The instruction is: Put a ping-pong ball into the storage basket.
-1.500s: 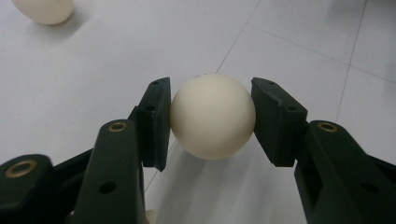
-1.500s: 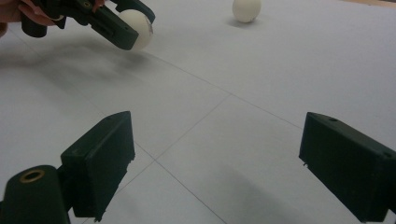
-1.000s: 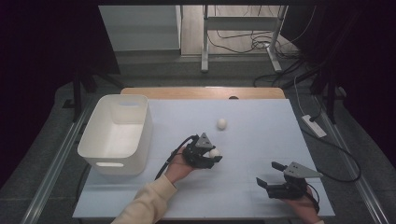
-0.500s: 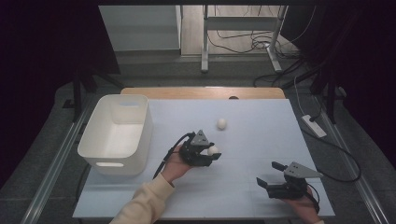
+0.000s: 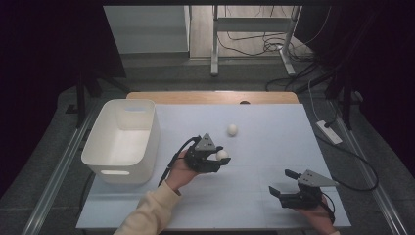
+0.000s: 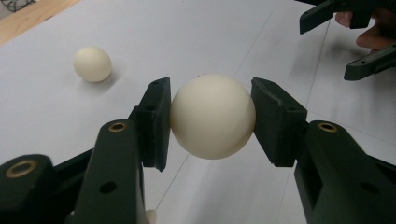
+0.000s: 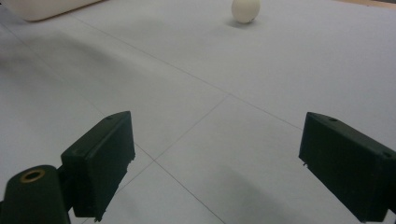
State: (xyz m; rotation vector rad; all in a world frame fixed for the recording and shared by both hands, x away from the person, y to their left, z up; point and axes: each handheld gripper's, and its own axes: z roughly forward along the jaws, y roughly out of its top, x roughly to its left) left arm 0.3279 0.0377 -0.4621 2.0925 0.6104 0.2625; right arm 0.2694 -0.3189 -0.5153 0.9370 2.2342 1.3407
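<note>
fingers [image 6: 156, 123] of our left gripper [image 6: 212, 122] are clamped on a ball [image 6: 212, 115], one pad on each flank at about its widest line, so it sits centred between them and can't roll out. we judge the hold is made this way, across the middle, to keep the round thing from squirting forward or back. in the high view the left gripper [image 5: 215, 159] hangs over the worktop [image 5: 274, 137] with the ball [image 5: 222, 154] at its tips, and the bin [image 5: 122, 139] stands off to the side behind the fingers' heel, open top up, a likely place for the ball to go.

a second ball [image 6: 92, 64] lies on the worktop ahead of the left fingers and off to one side, well apart from them, touched by nothing.

our right gripper [image 7: 212, 168] has its fingers [image 7: 100, 149] spread wide with nothing between them; it rests low near the worktop's near edge [image 5: 293, 188], we think held ready. the second ball [image 7: 246, 10] lies far ahead of those fingers, roughly in line with the gap.
</note>
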